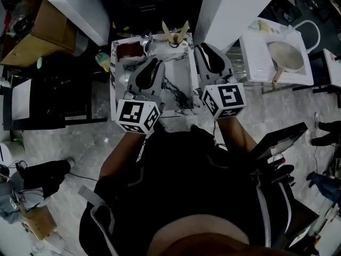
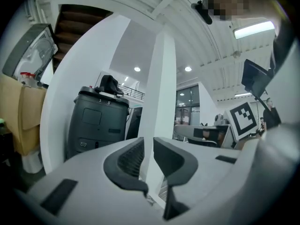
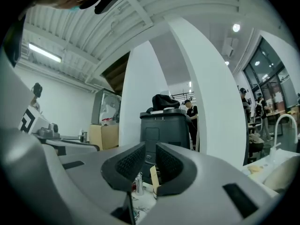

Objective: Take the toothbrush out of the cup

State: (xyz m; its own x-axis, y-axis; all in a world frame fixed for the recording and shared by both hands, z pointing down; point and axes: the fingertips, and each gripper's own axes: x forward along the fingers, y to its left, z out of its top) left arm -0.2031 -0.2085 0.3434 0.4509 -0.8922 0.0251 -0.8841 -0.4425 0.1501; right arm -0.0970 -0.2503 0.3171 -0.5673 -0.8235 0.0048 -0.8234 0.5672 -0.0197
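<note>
In the head view a small marble-topped table [image 1: 178,87] lies straight ahead. At its far edge stands a tan, V-shaped item [image 1: 175,33]; I cannot make out a cup or a toothbrush there. My left gripper [image 1: 153,62] and right gripper [image 1: 205,48] hover side by side over the table, pointing level toward the far edge. In the left gripper view the left gripper [image 2: 148,149] shows a narrow gap with nothing in it. In the right gripper view the right gripper [image 3: 150,156] is likewise slightly open and empty; beyond it are a tan piece [image 3: 153,176] and a small metallic item [image 3: 138,183].
A red-brown box [image 1: 128,49] sits on the table's far left corner. White pillars [image 1: 234,7] flank the table. A white stand with a pan [image 1: 286,55] is at the right, cardboard boxes [image 1: 48,25] at the left. A dark bin [image 3: 164,125] stands behind.
</note>
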